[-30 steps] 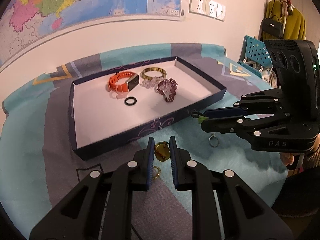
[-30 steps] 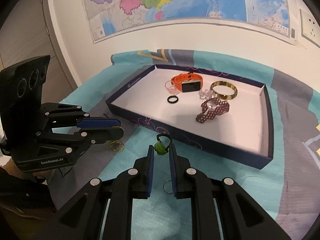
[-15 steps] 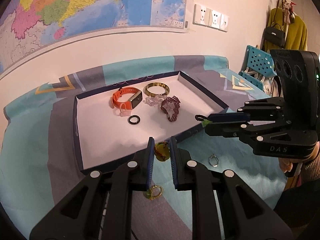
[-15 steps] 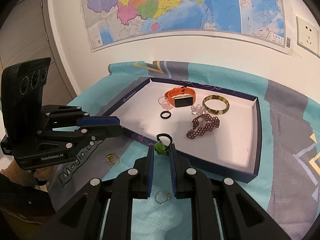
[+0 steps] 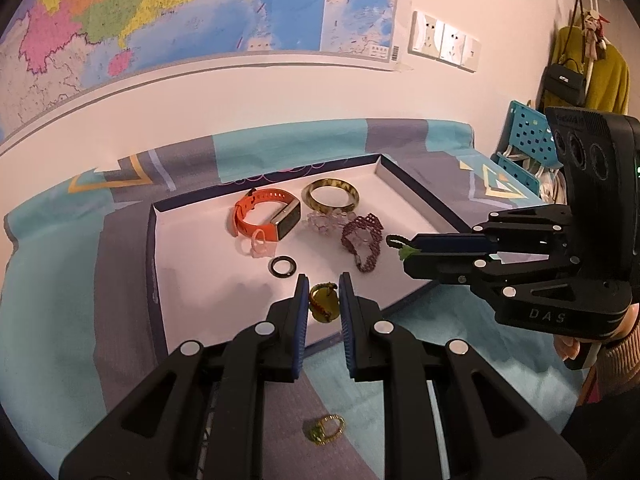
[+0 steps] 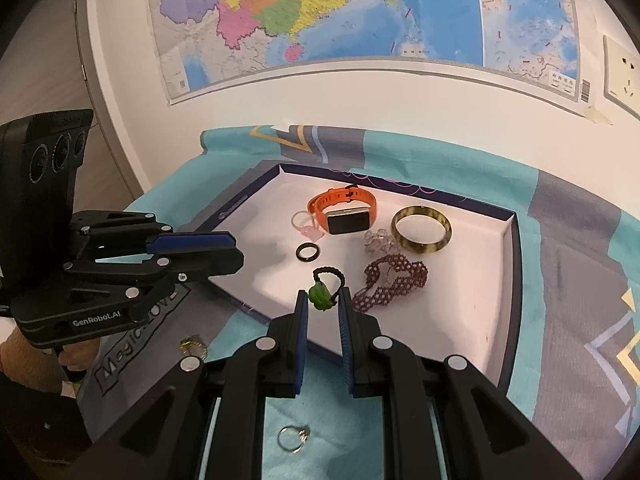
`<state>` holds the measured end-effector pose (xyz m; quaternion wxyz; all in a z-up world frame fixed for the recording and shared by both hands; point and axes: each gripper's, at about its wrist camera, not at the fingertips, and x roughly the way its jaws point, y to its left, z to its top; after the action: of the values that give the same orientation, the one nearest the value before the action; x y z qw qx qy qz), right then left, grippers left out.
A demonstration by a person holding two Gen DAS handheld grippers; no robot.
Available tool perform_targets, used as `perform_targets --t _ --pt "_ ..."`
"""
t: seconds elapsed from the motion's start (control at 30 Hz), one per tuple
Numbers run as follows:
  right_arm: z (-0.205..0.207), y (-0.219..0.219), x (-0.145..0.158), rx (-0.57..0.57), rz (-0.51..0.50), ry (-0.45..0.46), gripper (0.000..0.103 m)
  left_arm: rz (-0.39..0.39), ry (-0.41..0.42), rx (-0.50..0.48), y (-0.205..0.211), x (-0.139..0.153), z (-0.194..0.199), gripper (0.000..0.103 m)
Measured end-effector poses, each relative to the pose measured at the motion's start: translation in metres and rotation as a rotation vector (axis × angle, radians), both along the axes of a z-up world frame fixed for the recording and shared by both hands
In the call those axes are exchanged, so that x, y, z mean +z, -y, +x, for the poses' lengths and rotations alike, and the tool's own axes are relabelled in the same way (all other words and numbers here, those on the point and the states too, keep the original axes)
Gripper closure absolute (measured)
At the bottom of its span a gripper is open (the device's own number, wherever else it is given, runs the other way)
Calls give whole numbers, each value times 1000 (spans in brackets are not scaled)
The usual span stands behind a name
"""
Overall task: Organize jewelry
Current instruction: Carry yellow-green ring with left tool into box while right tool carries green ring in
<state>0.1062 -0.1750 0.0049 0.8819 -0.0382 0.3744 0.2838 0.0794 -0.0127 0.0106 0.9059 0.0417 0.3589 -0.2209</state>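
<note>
My left gripper [image 5: 323, 286] is shut on a gold ring with a round face [image 5: 325, 304], held above the front part of the white tray [image 5: 208, 304]. My right gripper [image 6: 323, 300] is shut on a green-stone ring with a black braided loop [image 6: 320, 295], also over the tray [image 6: 500, 320]; it shows in the left wrist view [image 5: 406, 250] too. In the tray lie an orange watch [image 5: 266, 216], a gold bangle [image 5: 331, 198], a clear bead bracelet [image 5: 326, 222], a maroon beaded bracelet [image 5: 362, 240], a black ring [image 5: 283, 266] and a clear ring [image 5: 260, 246].
A gold ring with a green stone [image 5: 326, 432] lies on the patterned cloth below my left gripper, also seen in the right wrist view [image 6: 192, 344]. A silver ring [image 6: 294, 438] lies on the cloth under my right gripper. A wall with a map stands behind the table.
Both grippers have lifted off the cloth and moved forward over the tray, each carrying its ring. The rings on the cloth have stayed in place.
</note>
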Motion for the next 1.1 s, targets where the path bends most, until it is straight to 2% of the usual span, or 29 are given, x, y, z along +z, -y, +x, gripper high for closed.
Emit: perform_targets --t 0.63,1.1 --pt "40 -18 -19 -2 -44 -59 89 15 -100 34 13 -31 48 87" --pt "53 -28 -30 0 -83 -82 90 27 -142 54 16 -42 65 87"
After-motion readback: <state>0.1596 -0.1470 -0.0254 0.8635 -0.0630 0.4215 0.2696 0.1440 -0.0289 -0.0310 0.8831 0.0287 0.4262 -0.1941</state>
